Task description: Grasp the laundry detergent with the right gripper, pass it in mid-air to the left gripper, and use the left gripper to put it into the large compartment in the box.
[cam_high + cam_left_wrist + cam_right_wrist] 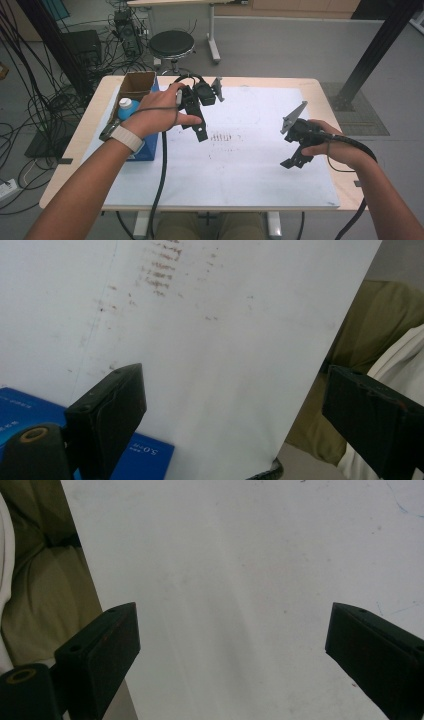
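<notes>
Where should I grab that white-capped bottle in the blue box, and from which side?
Grip the bottle at its white cap, coming straight down from above. It stands upright in the blue box, whose walls shield its body, and only the top shows. The open left gripper is nearest.

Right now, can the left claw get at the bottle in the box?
Probably yes. The left claw is open and empty, close beside the box. The bottle stands in the open top, its white cap uncovered; only the person's own hand lies between them.
</notes>
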Motion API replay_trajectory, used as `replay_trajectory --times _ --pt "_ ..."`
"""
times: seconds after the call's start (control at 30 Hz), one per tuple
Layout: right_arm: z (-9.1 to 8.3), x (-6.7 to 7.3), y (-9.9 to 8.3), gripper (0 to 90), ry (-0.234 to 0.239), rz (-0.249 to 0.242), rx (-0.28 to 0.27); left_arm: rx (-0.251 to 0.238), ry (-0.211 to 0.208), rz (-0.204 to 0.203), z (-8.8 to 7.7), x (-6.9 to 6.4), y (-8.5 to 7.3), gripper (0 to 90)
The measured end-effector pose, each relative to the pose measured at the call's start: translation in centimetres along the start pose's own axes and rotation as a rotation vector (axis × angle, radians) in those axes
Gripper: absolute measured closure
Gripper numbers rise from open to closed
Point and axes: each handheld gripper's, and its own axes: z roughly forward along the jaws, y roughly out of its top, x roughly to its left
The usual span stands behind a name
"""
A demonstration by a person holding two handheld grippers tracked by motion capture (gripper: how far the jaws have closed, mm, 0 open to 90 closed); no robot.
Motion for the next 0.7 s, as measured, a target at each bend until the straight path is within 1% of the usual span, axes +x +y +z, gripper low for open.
replay_trajectory --times 0.1,0.2,0.3,0.37,0.53,0.63,0.7 --pt "0.1 -0.1 0.0 7.3 0.0 0.0 0.0 -0.009 -0.004 0.009 0.2 -0.2 0.1 11.1" --pt "0.1 0.0 0.0 7.3 0.0 -0.002 -0.003 0.0 -0.004 0.02 0.6 -0.5 0.2 11.0" --pt "0.1 0.0 0.1 7.3 -0.001 0.004 -0.003 -0.004 -0.005 0.023 0.9 -0.6 0.2 11.0" --pt "0.3 0.0 0.1 7.3 0.001 -0.003 -0.001 0.002 0.0 0.028 1.1 -0.7 0.2 11.1" --pt "0.2 0.0 0.2 7.3 -0.001 -0.002 -0.002 -0.002 0.009 0.034 1.2 -0.9 0.3 11.0" --pt "0.1 0.0 0.1 7.2 -0.003 -0.003 -0.007 0.007 0.011 0.044 1.2 -0.9 0.3 11.0" --pt "0.0 0.0 0.1 7.3 -0.004 -0.002 -0.007 0.008 0.014 0.039 1.3 -0.9 0.4 11.1"
